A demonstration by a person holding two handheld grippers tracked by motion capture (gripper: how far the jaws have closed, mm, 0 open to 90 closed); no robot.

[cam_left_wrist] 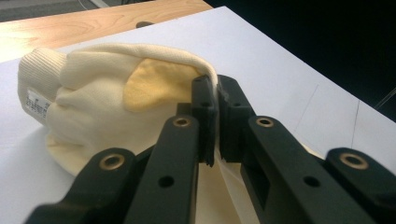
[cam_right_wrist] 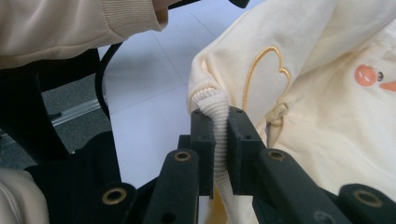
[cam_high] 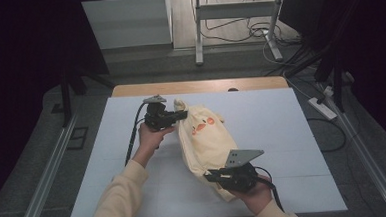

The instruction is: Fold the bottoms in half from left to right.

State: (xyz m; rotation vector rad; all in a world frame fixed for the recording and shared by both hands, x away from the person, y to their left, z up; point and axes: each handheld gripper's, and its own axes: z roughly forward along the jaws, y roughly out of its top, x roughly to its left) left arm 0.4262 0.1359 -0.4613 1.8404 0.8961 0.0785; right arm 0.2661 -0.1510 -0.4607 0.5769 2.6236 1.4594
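Cream sweatshirt [cam_high: 205,138] at frame centre on the bench [cam_high: 282,129]. Left hand-held gripper [cam_high: 182,115] clamps its upper edge, right hand-held gripper [cam_high: 210,176] its ribbed hem [cam_right_wrist: 219,126]; gripped but bunched, spreading or folding apparently remains.

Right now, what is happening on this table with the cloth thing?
A person holds a gripper in each hand and works on a pale yellow sweatshirt lying on the white table. The left gripper is shut on a fold of fabric at the far end. The right gripper is shut on the ribbed hem at the near end. The garment stretches between them, partly bunched.
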